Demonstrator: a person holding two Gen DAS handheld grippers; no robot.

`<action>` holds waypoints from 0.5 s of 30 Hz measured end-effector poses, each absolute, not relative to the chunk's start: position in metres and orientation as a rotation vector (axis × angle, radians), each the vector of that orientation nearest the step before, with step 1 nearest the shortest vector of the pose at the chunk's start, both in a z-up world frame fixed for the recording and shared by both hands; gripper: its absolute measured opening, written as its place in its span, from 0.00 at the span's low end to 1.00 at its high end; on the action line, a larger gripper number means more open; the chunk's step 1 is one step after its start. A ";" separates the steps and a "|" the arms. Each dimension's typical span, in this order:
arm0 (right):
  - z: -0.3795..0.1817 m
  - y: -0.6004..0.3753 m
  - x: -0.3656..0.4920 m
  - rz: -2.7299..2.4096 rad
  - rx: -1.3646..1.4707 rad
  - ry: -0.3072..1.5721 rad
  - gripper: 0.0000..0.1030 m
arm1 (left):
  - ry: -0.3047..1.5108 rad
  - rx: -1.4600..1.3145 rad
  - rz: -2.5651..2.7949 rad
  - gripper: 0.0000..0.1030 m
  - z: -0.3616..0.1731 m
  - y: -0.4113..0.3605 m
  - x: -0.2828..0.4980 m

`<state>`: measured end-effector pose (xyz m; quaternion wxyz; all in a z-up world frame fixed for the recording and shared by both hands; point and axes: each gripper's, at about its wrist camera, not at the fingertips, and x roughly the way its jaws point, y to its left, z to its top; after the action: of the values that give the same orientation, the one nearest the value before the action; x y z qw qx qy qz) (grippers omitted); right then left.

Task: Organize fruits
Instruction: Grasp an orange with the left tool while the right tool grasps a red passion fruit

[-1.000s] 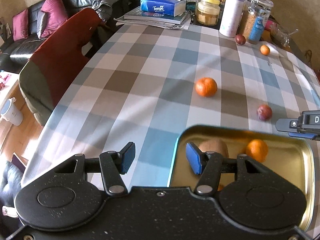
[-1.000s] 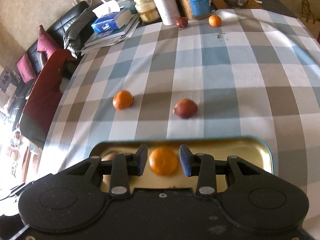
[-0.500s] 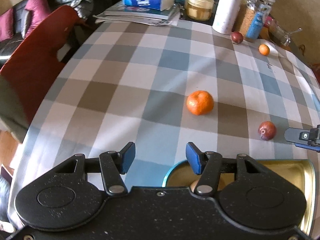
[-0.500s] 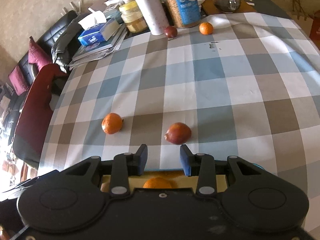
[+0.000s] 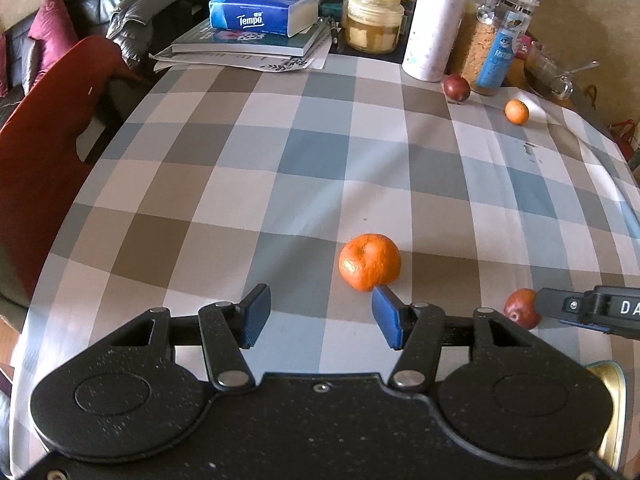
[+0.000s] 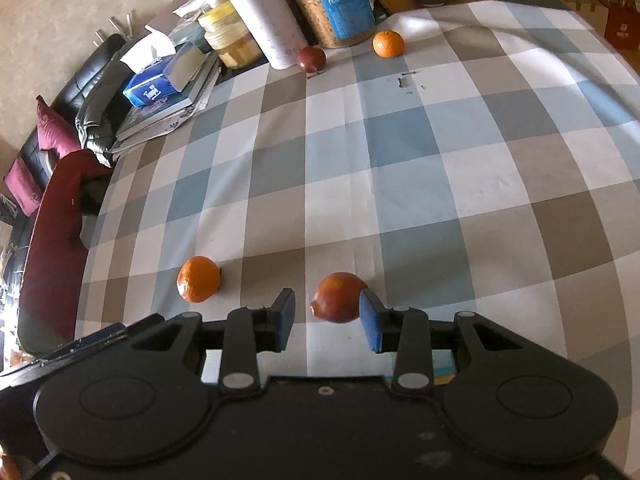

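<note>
A tangerine (image 5: 369, 262) lies on the checked tablecloth just past the right fingertip of my left gripper (image 5: 320, 316), which is open and empty. A dark red fruit (image 6: 338, 298) sits right in front of my right gripper (image 6: 326, 320), between its open fingertips, and the pads do not press on it. The same tangerine (image 6: 199, 279) lies left of it. In the left wrist view the red fruit (image 5: 520, 308) is half hidden behind the right gripper's finger (image 5: 592, 312). A second red fruit (image 5: 456, 88) and a small tangerine (image 5: 516, 111) rest at the far side.
A corner of the gold tray (image 5: 612, 400) shows at the bottom right. At the back stand a white bottle (image 5: 434, 24), jars (image 5: 374, 20), a cereal canister (image 5: 496, 40), and a tissue box (image 5: 260, 14) on books. A red chair (image 5: 44, 152) is at the table's left edge.
Both grippers have moved forward off the gold tray toward the loose fruit. The tray with its fruit has slipped out under the grippers. Both jaws kept their width.
</note>
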<state>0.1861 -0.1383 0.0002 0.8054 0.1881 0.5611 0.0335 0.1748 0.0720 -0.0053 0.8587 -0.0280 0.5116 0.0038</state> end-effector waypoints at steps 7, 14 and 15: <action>-0.014 -0.139 0.195 0.030 0.413 1.214 0.38 | 1.078 -0.057 0.013 0.59 -0.011 0.071 0.178; -0.031 -0.135 0.203 0.033 0.419 1.252 0.38 | 1.080 -0.071 0.014 0.59 -0.016 0.070 0.184; -0.033 -0.134 0.205 0.040 0.423 1.258 0.38 | 1.081 -0.077 0.010 0.59 -0.016 0.070 0.186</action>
<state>0.2048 -0.1345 -0.0331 0.7877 0.1961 0.5837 0.0185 0.1860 0.0704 -0.0165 0.8567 -0.0367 0.5145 0.0050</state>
